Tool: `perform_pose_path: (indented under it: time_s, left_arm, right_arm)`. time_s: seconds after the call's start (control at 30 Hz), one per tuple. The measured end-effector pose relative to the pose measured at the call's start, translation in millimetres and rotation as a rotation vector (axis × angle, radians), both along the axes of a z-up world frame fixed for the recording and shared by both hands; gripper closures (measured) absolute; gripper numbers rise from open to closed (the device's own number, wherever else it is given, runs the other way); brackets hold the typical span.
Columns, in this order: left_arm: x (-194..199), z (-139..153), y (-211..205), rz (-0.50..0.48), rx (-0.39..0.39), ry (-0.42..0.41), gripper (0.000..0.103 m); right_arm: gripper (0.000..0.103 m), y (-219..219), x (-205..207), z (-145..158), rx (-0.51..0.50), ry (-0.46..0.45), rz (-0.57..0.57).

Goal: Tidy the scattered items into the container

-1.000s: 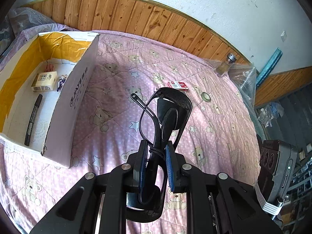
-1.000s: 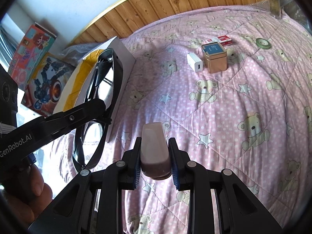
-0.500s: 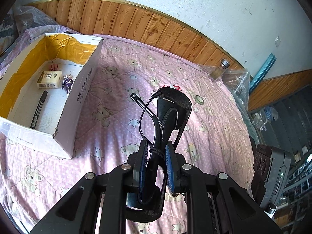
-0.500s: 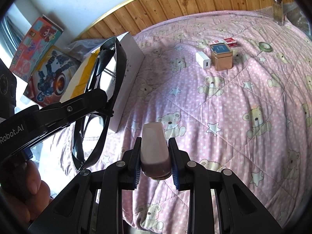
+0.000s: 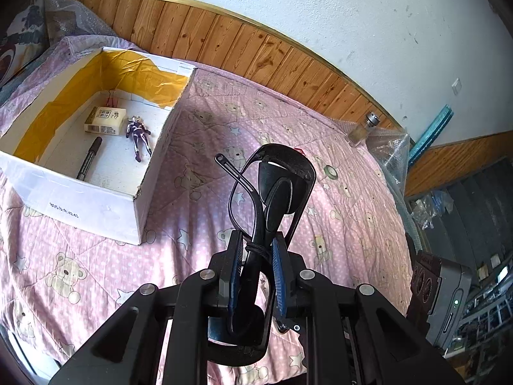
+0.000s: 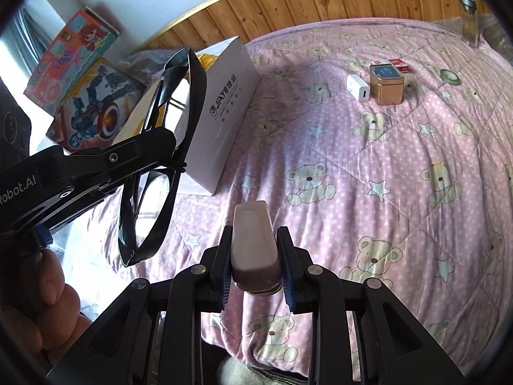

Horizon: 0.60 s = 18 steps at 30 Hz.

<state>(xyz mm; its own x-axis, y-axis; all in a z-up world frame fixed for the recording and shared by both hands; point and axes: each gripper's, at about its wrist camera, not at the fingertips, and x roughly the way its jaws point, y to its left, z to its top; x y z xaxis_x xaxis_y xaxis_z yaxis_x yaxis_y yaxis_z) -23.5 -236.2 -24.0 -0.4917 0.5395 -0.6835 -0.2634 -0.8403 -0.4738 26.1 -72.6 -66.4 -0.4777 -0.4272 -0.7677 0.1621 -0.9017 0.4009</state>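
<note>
Pink bear-print bedding (image 5: 198, 173) fills the left wrist view, with the open cardboard box (image 5: 96, 199) now nearer the centre than a second ago, showing a pen (image 5: 88, 162), a small carton (image 5: 104, 120) and a toy figure (image 5: 139, 136) inside. The left gripper (image 5: 255, 268) stays clamped on folded black glasses (image 5: 272, 189), short of the box. From the right wrist view, the right gripper (image 6: 255, 266) stays closed on a pale tube (image 6: 253, 240) above the bedding; a tin (image 6: 386, 85) and a white charger (image 6: 359, 88) lie farther off than before.

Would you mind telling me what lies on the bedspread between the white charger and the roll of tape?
In the right wrist view, a gold tin stands between the white charger and the tape roll.
</note>
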Motion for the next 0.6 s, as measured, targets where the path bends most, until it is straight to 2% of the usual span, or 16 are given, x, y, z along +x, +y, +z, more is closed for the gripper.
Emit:
perform_pose_path:
  time_s: [0.6]
  left_arm:
    - [7,17,-40,0.045,0.061,0.031,0.084]
  right_arm:
    - [0.075,-36,-4,29,0.006,0.052,0.069]
